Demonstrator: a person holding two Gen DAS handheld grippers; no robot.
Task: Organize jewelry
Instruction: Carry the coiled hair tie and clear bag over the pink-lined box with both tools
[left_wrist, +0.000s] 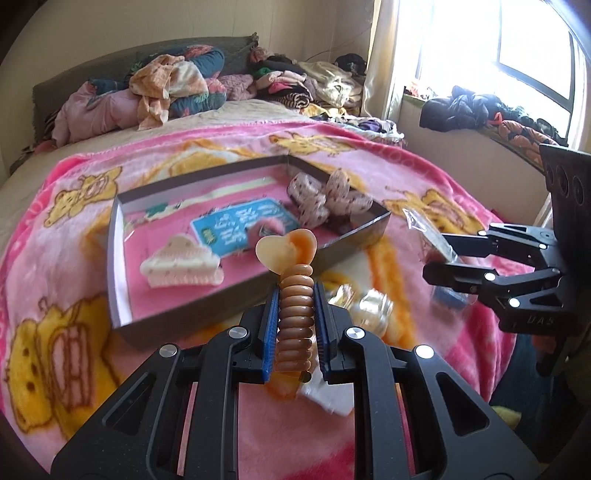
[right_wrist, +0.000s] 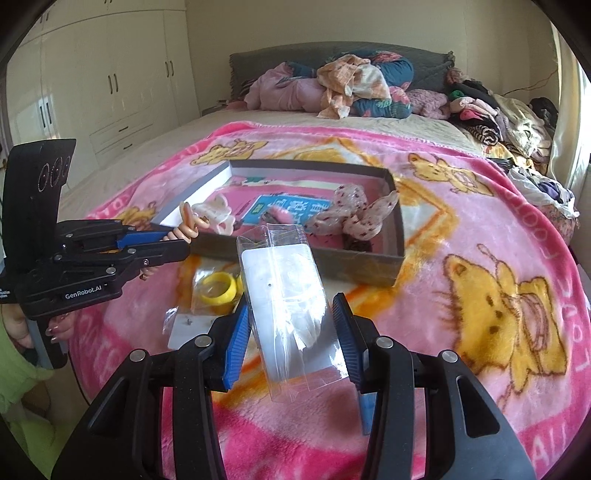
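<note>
Spiral hair tie (left_wrist: 294, 325) with heart charm: clamped in left gripper (left_wrist: 295, 295), long axis along the fingers, heart end pointing toward the box (left_wrist: 122, 295). Clear packet (right_wrist: 291, 306): lengthwise between right gripper (right_wrist: 291, 314) fingers, grip unclear. Surface: pink bear-print blanket (right_wrist: 480, 221), bed, bedroom.

Bright window (left_wrist: 517, 48) glare; fisheye edges curved and dark

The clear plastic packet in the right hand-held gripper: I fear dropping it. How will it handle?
The clear plastic packet looks thin and glossy, so probably slippery and light. Its lower edge curls, suggesting it flexes. The right hand-held gripper pinches its sides, so it may buckle.
</note>
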